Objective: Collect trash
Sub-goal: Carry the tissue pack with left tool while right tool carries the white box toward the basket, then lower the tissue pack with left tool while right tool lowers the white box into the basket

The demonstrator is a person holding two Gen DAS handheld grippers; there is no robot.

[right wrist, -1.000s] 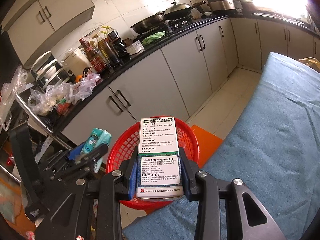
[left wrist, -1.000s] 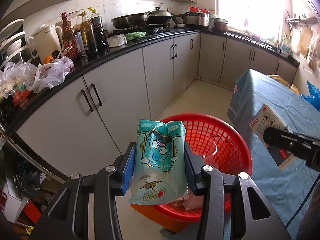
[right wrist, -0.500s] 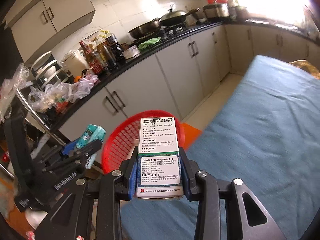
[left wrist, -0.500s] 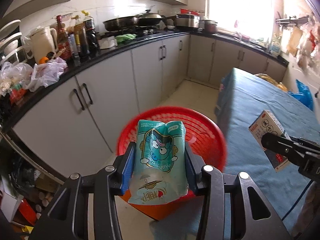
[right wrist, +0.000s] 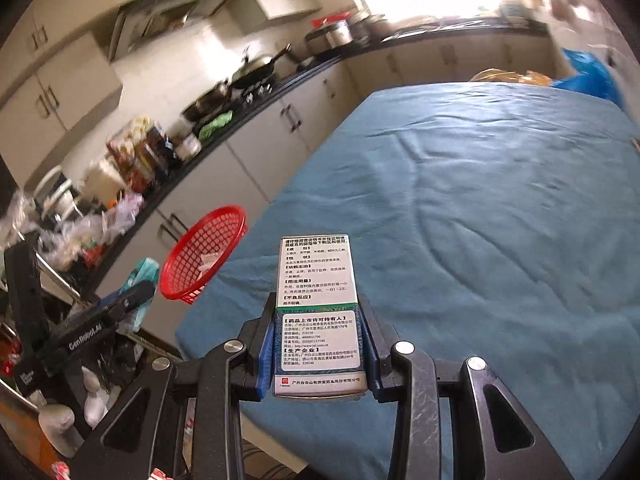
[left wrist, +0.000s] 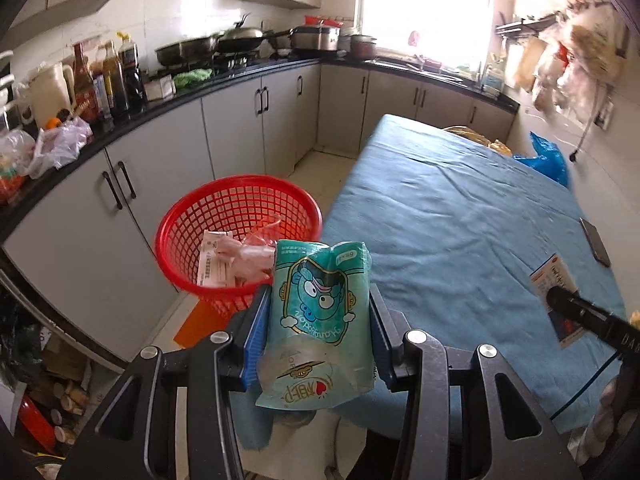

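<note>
My left gripper (left wrist: 318, 320) is shut on a teal snack wrapper (left wrist: 318, 320) with a cartoon face, held in the air short of the red mesh basket (left wrist: 188, 216). The basket holds a white paper packet (left wrist: 212, 264) and a pink plastic scrap (left wrist: 252, 256). My right gripper (right wrist: 318, 344) is shut on a white and green medicine box (right wrist: 318, 308), held above the near edge of the blue-covered table (right wrist: 480, 208). The basket (right wrist: 184, 280) shows to its left, beside the table's corner. The box also shows in the left wrist view (left wrist: 556, 284).
Grey kitchen cabinets (left wrist: 248, 120) with a black counter run along the left, holding bottles (left wrist: 108, 80), pans (left wrist: 224, 42) and plastic bags (left wrist: 60, 148). A dark phone (left wrist: 596, 240) lies on the table's right side. A blue bag (left wrist: 548, 160) sits past the table's far end.
Both grippers have pulled back and swung right, away from the basket. The basket now sits farther off and to the left in both views. Both still hold their items.
</note>
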